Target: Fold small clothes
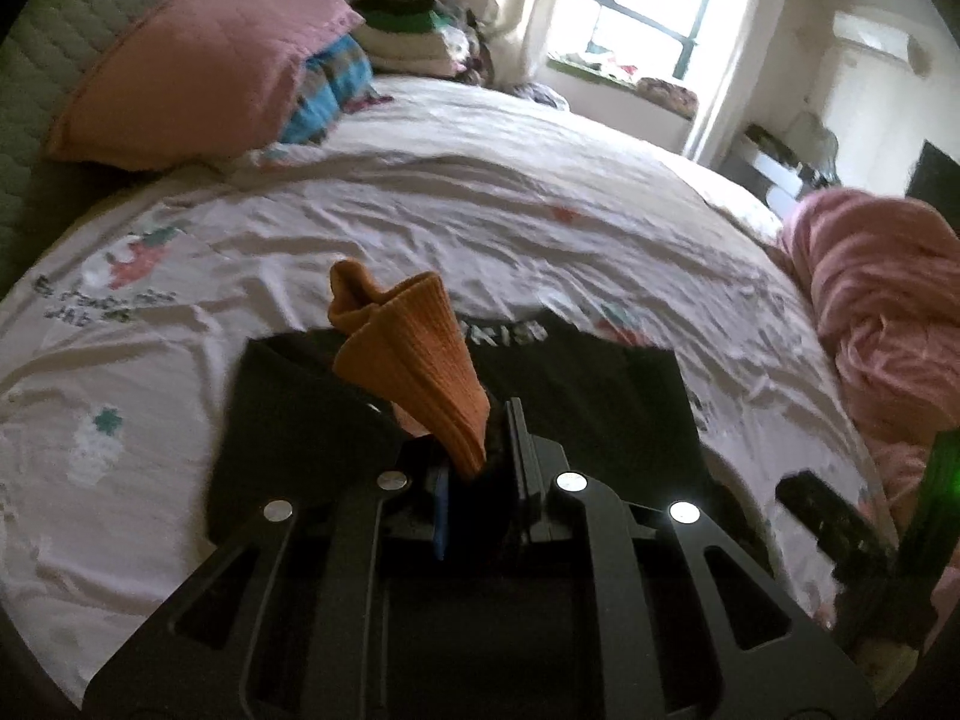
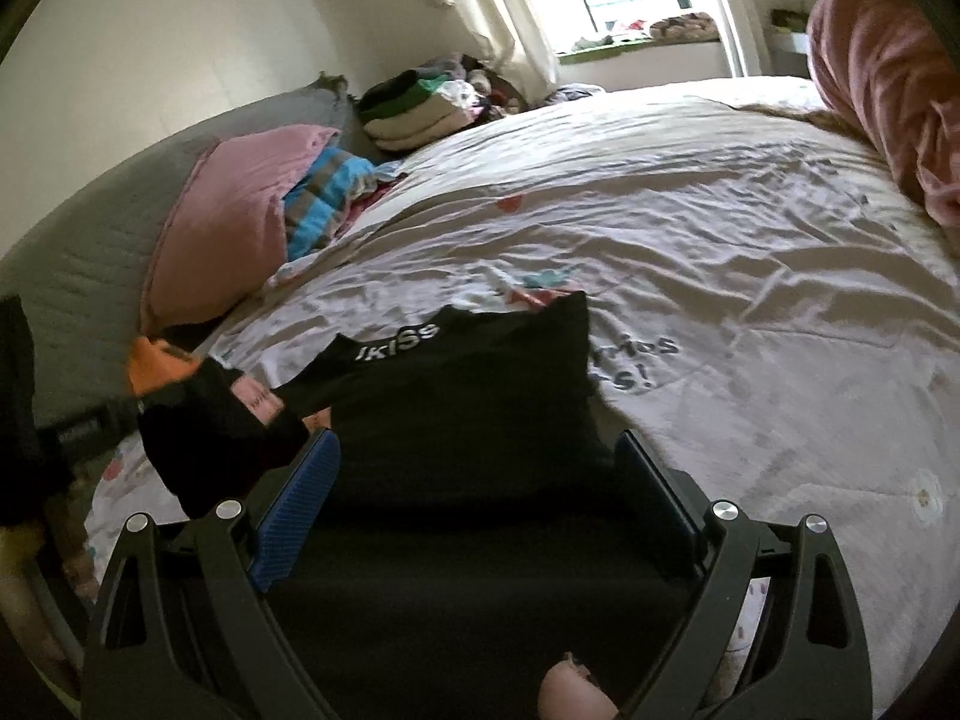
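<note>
My left gripper (image 1: 480, 456) is shut on an orange knitted sock (image 1: 408, 360), which sticks up from the jaws above a black garment (image 1: 600, 396) with white lettering on its waistband, lying flat on the bed. In the right wrist view, my right gripper (image 2: 474, 492) is open just above the near part of the same black garment (image 2: 480, 390). The orange sock (image 2: 156, 366) and a gloved hand (image 2: 216, 420) show at the left there. The right gripper shows at the right edge of the left wrist view (image 1: 852, 540).
The bed sheet (image 1: 420, 210) is white with printed figures and wrinkled. A pink pillow (image 1: 198, 60) and a blue striped cloth (image 1: 330, 90) lie at the head. A pink blanket (image 1: 876, 300) is bunched on the right. Folded clothes (image 2: 414, 108) are stacked by the window.
</note>
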The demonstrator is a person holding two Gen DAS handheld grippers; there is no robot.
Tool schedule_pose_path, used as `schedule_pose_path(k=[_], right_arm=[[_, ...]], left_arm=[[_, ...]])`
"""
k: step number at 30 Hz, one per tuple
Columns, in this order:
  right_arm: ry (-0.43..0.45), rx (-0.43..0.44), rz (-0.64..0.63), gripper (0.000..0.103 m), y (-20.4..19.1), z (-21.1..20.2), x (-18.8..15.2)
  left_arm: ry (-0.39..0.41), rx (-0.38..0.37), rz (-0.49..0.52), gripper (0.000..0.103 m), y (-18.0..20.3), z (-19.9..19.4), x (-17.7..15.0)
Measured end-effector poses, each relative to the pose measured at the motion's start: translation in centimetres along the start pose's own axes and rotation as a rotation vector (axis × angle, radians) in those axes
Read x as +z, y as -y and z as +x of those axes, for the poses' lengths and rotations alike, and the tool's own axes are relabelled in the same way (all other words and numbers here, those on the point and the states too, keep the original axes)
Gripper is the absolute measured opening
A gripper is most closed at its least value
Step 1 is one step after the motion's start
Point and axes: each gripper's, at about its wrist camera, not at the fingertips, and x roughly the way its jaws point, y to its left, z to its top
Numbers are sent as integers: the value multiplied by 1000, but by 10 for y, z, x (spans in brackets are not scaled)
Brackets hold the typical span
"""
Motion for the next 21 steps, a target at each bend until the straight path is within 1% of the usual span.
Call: schedule_pose_path(k=[7, 12, 14, 17, 18, 19, 21], right_arm=[[0, -17, 35, 92, 12, -3, 2], [-9, -40, 67, 92, 23, -3, 3], [-12, -47, 75, 92, 28, -5, 3], [-21, -55, 84, 92, 32, -6, 2], [-27, -51, 87, 92, 33, -6, 2], [-35, -48, 91, 92, 35, -5, 1], [-53, -36, 103, 92, 36, -4, -1]], left_arm=[[-82, -62, 45, 10, 21, 24, -23], [-136, -127, 106, 11, 39, 32, -39], [-162, -145, 137, 17, 48, 35, -46], [-194, -177, 162, 29, 56, 38, -56], [-211, -193, 176, 36, 60, 39, -61], [-223, -205, 193, 45, 64, 40, -65], [-232, -219, 247, 52, 73, 37, -74]])
